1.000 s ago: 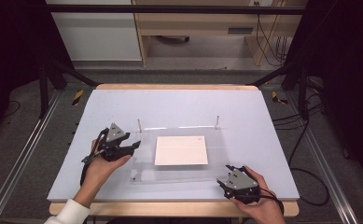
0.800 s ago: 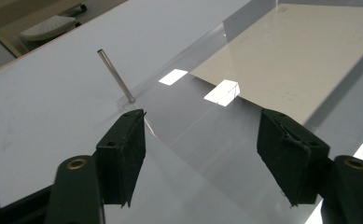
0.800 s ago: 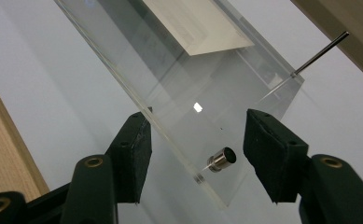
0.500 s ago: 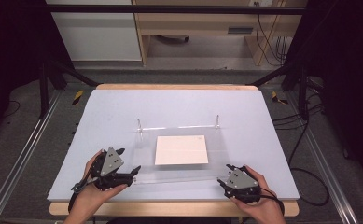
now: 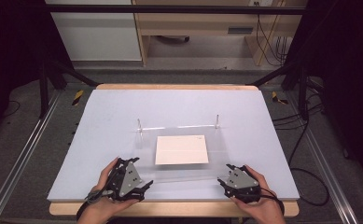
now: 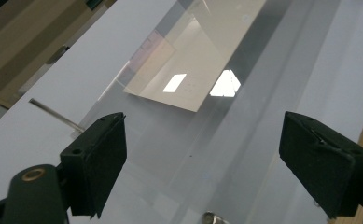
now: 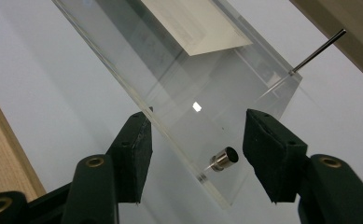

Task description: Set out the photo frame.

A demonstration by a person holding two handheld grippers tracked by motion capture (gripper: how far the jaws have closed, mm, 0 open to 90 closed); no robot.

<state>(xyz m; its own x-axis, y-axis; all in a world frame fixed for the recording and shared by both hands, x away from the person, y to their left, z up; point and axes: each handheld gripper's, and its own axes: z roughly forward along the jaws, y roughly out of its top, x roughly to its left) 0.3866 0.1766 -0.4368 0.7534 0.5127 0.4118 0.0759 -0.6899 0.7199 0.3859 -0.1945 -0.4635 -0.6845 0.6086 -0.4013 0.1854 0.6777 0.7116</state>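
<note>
A clear acrylic plate (image 5: 184, 171) lies on the white table, with thin upright pins at its two far corners. A cream card (image 5: 181, 150) rests at its middle. My left gripper (image 5: 143, 183) sits at the plate's near left corner. In the left gripper view it is open (image 6: 207, 154), its jaws wide apart over the plate (image 6: 244, 116), and a metal stud (image 6: 211, 217) shows low between them. My right gripper (image 5: 224, 176) is at the near right corner. It is open (image 7: 200, 140), and its jaws straddle the plate's edge (image 7: 170, 93) and a small metal stud (image 7: 223, 160).
The table's wooden front edge (image 5: 179, 208) runs just under both hands. Metal rails flank the table, and cables lie on the floor at the right (image 5: 305, 140). A far pin (image 7: 317, 48) stands up from the plate's corner.
My left gripper has moved from the plate's left side back toward the front edge, down to the near left corner. The right gripper has stayed put.
</note>
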